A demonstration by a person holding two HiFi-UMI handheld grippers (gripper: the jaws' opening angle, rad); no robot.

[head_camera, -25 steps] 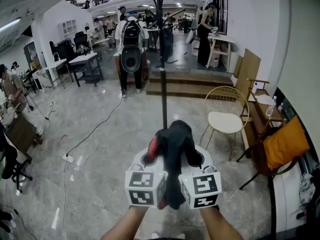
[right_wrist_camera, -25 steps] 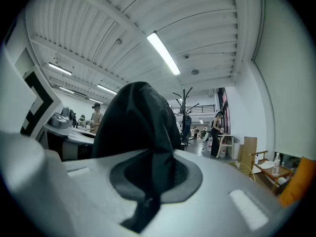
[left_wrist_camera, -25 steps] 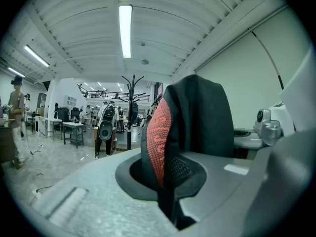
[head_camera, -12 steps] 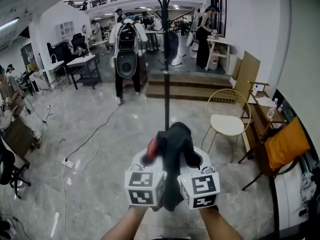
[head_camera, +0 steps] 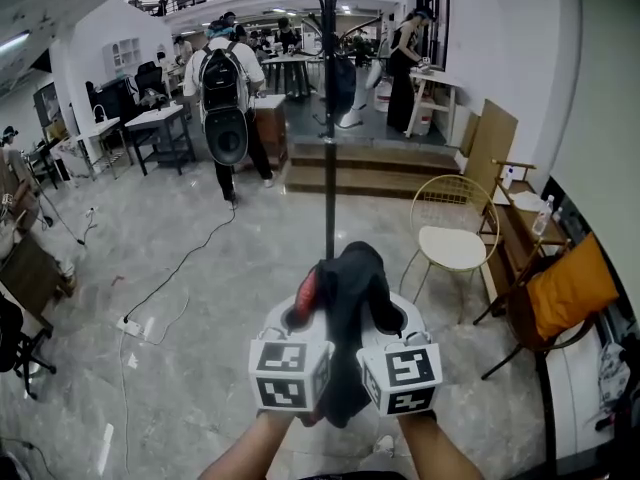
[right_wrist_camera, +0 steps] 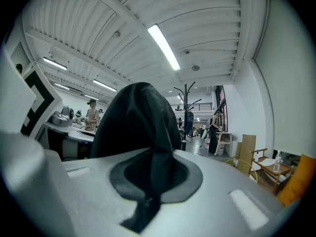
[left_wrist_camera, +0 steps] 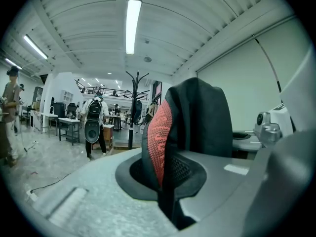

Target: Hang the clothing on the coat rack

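A black garment (head_camera: 350,288) with a red lining is bunched between my two grippers, which I hold side by side low in the head view. My left gripper (head_camera: 306,306) is shut on its red-lined edge (left_wrist_camera: 160,132), and my right gripper (head_camera: 386,313) is shut on its black fold (right_wrist_camera: 140,127). The cloth stands up above both pairs of jaws and hangs down between them. The black coat rack (head_camera: 329,128) rises straight ahead beyond the garment, its hooks at the top, with a dark item (head_camera: 341,83) hanging from it. The coat rack (left_wrist_camera: 131,107) is far off, and the right gripper view also shows the coat rack (right_wrist_camera: 185,113).
A person with a black backpack (head_camera: 225,93) walks on the left behind the rack. Wooden steps (head_camera: 370,173) lie past the pole. A yellow wire chair (head_camera: 452,236) stands to the right, a chair with an orange cushion (head_camera: 565,288) further right. A cable (head_camera: 170,278) trails over the floor.
The person with the backpack has walked to the left. The rack's pole sits a little nearer in view. Both grippers keep their hold on the garment.
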